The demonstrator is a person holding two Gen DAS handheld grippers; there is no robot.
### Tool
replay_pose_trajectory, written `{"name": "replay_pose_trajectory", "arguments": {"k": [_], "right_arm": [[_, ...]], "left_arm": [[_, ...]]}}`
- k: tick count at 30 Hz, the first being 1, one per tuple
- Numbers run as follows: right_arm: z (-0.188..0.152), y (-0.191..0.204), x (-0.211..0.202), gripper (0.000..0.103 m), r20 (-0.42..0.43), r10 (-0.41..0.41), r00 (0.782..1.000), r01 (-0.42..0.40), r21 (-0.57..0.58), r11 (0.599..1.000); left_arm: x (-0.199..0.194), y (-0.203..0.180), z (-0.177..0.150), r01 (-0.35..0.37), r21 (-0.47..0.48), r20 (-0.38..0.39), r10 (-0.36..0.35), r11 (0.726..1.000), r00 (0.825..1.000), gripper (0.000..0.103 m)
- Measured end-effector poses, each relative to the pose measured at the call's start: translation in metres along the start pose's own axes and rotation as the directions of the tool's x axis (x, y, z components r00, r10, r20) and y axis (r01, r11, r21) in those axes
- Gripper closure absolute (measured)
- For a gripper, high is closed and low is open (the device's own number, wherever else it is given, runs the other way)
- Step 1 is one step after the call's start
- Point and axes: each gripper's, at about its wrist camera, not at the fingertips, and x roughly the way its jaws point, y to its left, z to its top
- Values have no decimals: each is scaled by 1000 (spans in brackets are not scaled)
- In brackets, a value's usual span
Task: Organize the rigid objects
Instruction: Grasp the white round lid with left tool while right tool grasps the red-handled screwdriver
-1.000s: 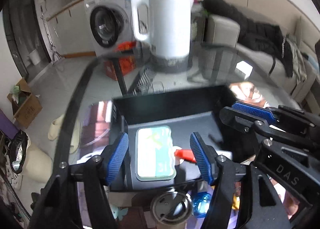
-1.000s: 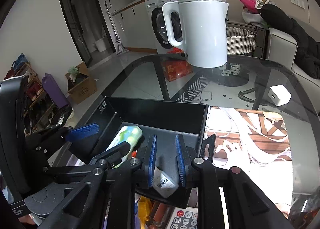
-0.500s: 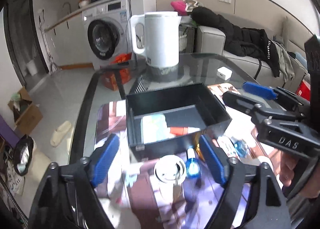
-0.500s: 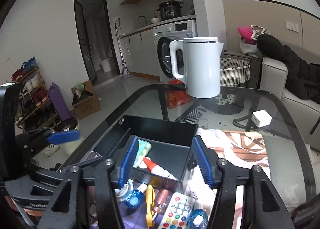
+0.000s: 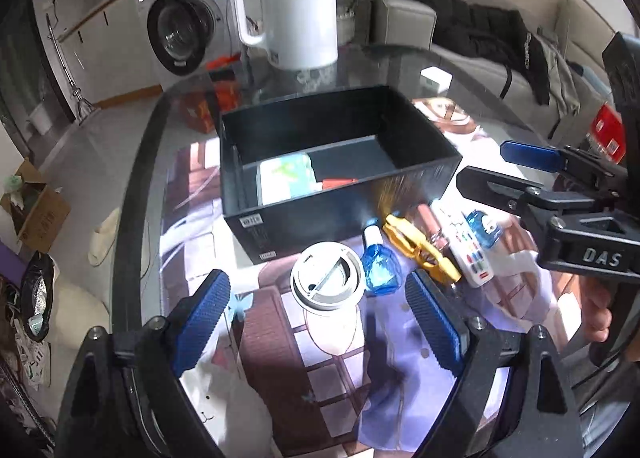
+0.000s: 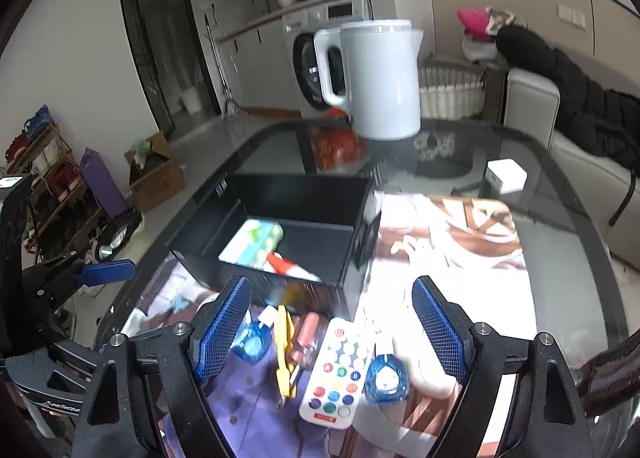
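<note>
A black box (image 5: 304, 214) stands on the glass table and also shows in the right wrist view (image 6: 276, 194). It holds a green-white packet (image 5: 286, 178) and a red-capped tube (image 6: 290, 264). In front of it lie a white lidded cup (image 5: 328, 278), a blue bottle (image 5: 380, 264), a yellow tool (image 5: 416, 246), a white remote (image 6: 336, 374) and a blue round object (image 6: 386, 378). My left gripper (image 5: 318, 320) is open above the cup. My right gripper (image 6: 334, 332) is open above the remote.
A white kettle (image 6: 380, 78) stands on the table behind the box, with a white charger block (image 6: 506, 176) to its right. A patterned cloth (image 6: 448, 242) covers the near table. A washing machine and sofa stand beyond the table edge.
Both grippers pulled back and up from the box. The right gripper, shut on a small item before, opened and left it in the box. The left gripper opened wider.
</note>
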Motion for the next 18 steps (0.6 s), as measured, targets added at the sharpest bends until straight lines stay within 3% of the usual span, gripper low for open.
{"name": "replay_pose_trajectory", "arguments": {"k": [4,6,11,16,18], "right_arm": [[-8,-10,17,25,-103,43,994,-40,27,999],[-13,-16,27,39,-157,50,986,-45,33,998],[-27,-24,46,44,-240,128,962,-106,101,989],[-33,-21,50,45,-262,173,949,-150,105,983],[-35,-19,49,45,-269,156,950,-136,92,986]], "left_arm": [[21,-2,0,0,-4,-58,0,1000,998,21],[28,-3,2,4,-9,-74,-5,1000,997,22],[36,-5,5,-6,6,-81,6,1000,997,22],[44,-2,8,-4,13,-96,5,1000,995,24],[45,1,10,-2,3,-99,2,1000,995,25]]}}
